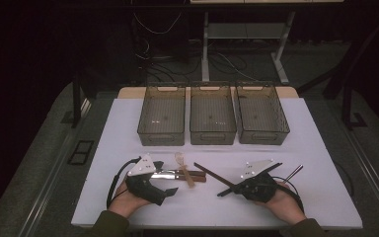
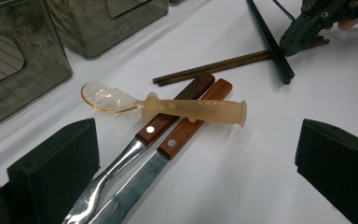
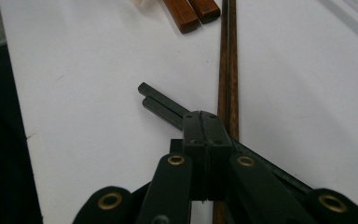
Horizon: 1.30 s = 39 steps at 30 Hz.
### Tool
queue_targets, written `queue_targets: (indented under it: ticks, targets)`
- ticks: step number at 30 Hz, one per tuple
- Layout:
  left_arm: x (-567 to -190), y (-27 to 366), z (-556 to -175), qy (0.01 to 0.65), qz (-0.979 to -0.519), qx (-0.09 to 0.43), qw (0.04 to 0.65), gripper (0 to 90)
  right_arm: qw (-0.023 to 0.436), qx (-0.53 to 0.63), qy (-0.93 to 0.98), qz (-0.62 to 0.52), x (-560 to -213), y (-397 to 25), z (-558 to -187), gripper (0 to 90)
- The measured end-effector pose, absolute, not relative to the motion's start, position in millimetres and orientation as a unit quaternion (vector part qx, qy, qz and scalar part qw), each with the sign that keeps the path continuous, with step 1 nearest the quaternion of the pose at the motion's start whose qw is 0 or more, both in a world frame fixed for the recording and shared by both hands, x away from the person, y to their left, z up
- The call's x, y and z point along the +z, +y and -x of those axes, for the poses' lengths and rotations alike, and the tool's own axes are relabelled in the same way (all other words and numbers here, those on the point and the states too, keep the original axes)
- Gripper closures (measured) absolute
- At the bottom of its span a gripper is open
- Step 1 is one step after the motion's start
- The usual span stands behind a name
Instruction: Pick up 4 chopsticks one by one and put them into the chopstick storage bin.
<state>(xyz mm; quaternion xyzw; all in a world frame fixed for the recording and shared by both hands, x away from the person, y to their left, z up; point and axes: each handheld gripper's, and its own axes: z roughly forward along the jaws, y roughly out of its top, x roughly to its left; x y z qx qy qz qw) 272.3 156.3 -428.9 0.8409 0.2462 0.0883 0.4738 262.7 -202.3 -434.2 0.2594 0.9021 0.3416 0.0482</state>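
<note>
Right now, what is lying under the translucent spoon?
The translucent spoon rests across two wooden-handled utensils, side by side on the white table. The handle parts directly beneath it are covered.

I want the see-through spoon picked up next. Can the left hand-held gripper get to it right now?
Probably yes. The left hand-held gripper has its jaws wide open, and the spoon lies just ahead on top of the two wooden handles, with nothing covering it.
</note>
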Motion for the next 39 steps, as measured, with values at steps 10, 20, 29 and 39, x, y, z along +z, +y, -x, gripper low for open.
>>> queue_targets:
  ticks: [10, 20, 29, 39]
  targets:
    - [-428.8, 156.5, -272.4, 0.245, -0.841, 0.089, 0.474, 0.0, 0.05, 0.341, 0.902, -0.261, -434.2, -199.3, -267.6, 90.0]
    - [-429.2, 156.2, -272.5, 0.245, -0.842, 0.09, 0.472, 0.0, 0.053, 0.338, 0.902, -0.261, -434.3, -192.9, -272.5, 90.0]
    - [-429.4, 155.9, -272.4, 0.245, -0.842, 0.09, 0.473, 0.0, 0.057, 0.339, 0.902, -0.262, -434.0, -187.7, -278.2, 90.0]
    - [-429.5, 155.8, -272.4, 0.244, -0.842, 0.089, 0.473, 0.0, 0.057, 0.339, 0.901, -0.264, -434.3, -183.3, -284.7, 90.0]
